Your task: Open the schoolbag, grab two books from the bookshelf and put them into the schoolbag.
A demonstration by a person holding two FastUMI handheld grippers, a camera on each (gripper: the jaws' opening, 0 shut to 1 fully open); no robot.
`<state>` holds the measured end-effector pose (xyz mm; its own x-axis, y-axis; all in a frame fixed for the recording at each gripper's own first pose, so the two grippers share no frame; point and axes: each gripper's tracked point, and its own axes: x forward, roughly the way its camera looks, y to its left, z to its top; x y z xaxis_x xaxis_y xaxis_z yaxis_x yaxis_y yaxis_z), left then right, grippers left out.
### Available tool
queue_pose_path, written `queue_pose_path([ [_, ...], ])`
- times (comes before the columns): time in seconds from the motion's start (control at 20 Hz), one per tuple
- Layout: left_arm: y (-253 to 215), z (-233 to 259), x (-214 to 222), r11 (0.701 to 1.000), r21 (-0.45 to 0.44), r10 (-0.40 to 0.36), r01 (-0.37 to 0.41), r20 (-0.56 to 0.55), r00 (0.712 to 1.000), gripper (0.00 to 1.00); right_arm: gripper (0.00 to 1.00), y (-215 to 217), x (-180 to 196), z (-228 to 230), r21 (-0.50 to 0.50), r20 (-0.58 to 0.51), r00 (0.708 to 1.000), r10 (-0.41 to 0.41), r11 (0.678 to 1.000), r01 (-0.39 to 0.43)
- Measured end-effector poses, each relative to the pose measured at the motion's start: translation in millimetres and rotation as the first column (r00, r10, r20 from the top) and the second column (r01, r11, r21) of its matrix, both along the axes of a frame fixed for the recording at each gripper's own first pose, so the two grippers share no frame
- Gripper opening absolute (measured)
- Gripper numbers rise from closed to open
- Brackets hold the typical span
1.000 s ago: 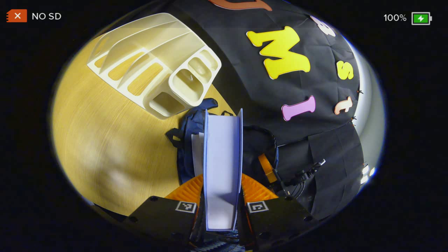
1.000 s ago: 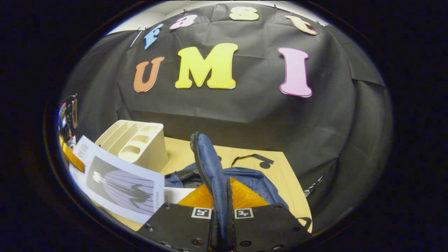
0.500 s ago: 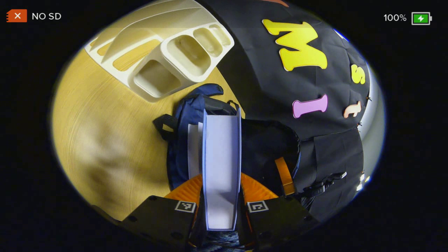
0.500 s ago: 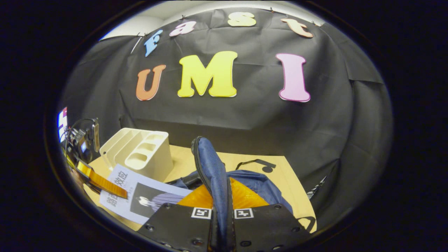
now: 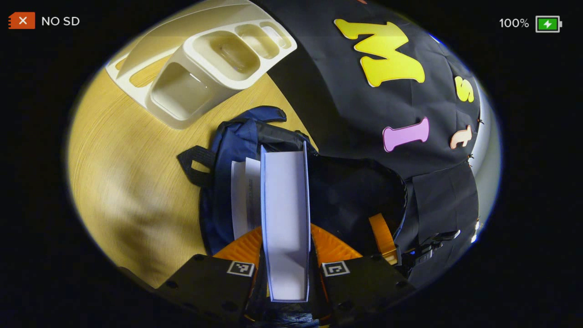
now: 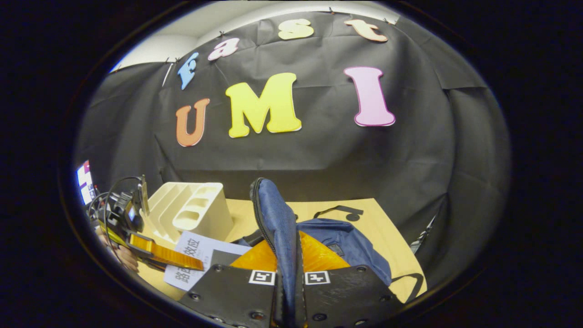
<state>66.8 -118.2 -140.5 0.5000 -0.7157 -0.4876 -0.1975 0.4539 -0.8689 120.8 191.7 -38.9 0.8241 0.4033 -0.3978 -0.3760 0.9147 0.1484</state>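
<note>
in the left gripper view the left gripper [image 5: 286, 255] clamps both fingers on a white book [image 5: 284, 218], held edge-on over the open schoolbag [image 5: 227, 182]; 1 book [image 5: 243, 196] already stands inside it. the cream bookshelf [image 5: 200, 59] lies at 11 o'clock, its compartments empty. the right gripper [image 6: 290, 278] pinches the schoolbag's blue flap [image 6: 275, 218].

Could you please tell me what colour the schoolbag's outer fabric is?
Dark navy blue; the schoolbag shows it best in the right gripper view.
</note>
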Motion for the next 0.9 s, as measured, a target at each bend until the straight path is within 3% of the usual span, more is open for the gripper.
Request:
queue_pose_path([
  [0.45,-53.0,-16.3,14.6,1.000,-0.008,-0.001,0.001,0.032,1.000,0.41,0.09,22.4,-4.6,-4.7,0.012,-0.009,0.998,0.066,0.998,-0.066],
  [0.9,-128.4,-42.4,37.0,0.998,-0.026,-0.057,0.057,0.012,0.998,0.43,0.09,13.5,-4.2,-0.6,0.000,0.026,0.997,0.079,0.997,-0.079],
])
